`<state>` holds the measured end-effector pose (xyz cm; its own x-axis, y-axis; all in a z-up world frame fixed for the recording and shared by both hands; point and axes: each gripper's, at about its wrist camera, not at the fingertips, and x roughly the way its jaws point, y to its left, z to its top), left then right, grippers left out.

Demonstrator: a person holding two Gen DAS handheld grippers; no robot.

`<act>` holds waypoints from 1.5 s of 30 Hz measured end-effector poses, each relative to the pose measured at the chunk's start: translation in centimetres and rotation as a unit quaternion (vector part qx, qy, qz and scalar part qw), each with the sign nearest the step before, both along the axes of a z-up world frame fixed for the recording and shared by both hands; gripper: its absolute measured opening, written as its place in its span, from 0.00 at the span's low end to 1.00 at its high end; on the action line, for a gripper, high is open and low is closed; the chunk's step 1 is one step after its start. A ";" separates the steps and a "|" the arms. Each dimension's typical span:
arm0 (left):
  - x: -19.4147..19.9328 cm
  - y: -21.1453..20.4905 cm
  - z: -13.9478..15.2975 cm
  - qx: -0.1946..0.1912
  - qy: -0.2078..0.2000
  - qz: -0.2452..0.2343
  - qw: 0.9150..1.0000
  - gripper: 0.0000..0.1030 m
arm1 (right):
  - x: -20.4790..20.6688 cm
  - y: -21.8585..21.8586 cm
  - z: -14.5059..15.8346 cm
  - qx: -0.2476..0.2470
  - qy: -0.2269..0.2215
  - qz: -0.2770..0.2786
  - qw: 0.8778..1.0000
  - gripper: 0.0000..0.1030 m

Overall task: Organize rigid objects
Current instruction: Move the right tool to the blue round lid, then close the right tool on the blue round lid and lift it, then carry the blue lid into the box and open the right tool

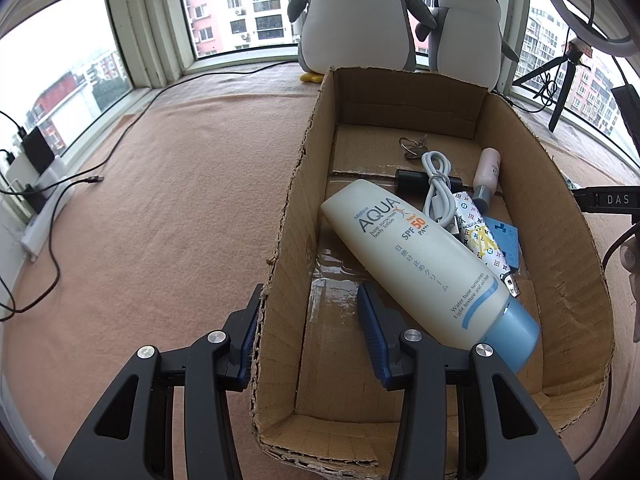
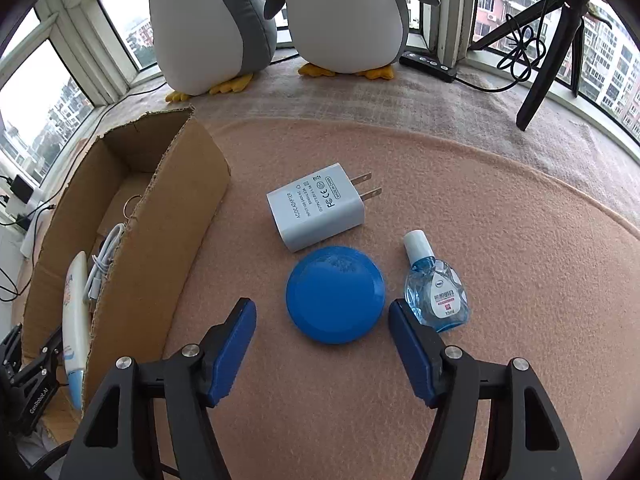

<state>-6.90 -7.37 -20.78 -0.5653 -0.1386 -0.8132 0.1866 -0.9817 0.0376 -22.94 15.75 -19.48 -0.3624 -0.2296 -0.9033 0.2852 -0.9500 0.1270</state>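
Left gripper (image 1: 310, 320) gapes wide astride the cardboard box (image 1: 568, 216) wall; right gripper (image 2: 322, 334) gapes wide, blue disc (image 2: 335, 294) at twelve o'clock.

The left gripper (image 1: 310, 320) is wide open, one finger on each side of the cardboard box (image 1: 560, 208) wall. Inside the box, a sunscreen bottle (image 1: 420, 264) lies beside a white cable (image 1: 438, 188) and a key ring (image 1: 410, 147).

The sunscreen tube (image 1: 424, 264) reads "AQUA SPF 50", the white adapter (image 2: 316, 212) "AC/DC ADAPTER", the eye-drop bottle (image 2: 436, 292) "15ml".
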 end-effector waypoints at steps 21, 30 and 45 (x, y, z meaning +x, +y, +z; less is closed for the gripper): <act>0.0 -0.1 0.0 0.001 0.000 0.000 1.000 0.42 | 0.8 -0.6 0.2 0.038 0.005 0.011 0.999 0.45; 0.0 0.0 0.0 0.000 0.001 0.000 1.000 0.42 | 3.4 -0.6 3.6 0.011 0.034 0.016 0.999 0.45; 0.0 -0.1 0.0 0.000 0.001 0.000 1.000 0.42 | 6.4 -7.3 8.8 -0.030 0.077 0.100 0.992 0.45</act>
<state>-6.88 -7.42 -20.81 -0.5663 -0.1386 -0.8124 0.1861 -0.9818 0.0378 -16.54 8.48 -10.72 -0.4370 -0.3616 -0.8236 0.4872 -0.8648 0.1213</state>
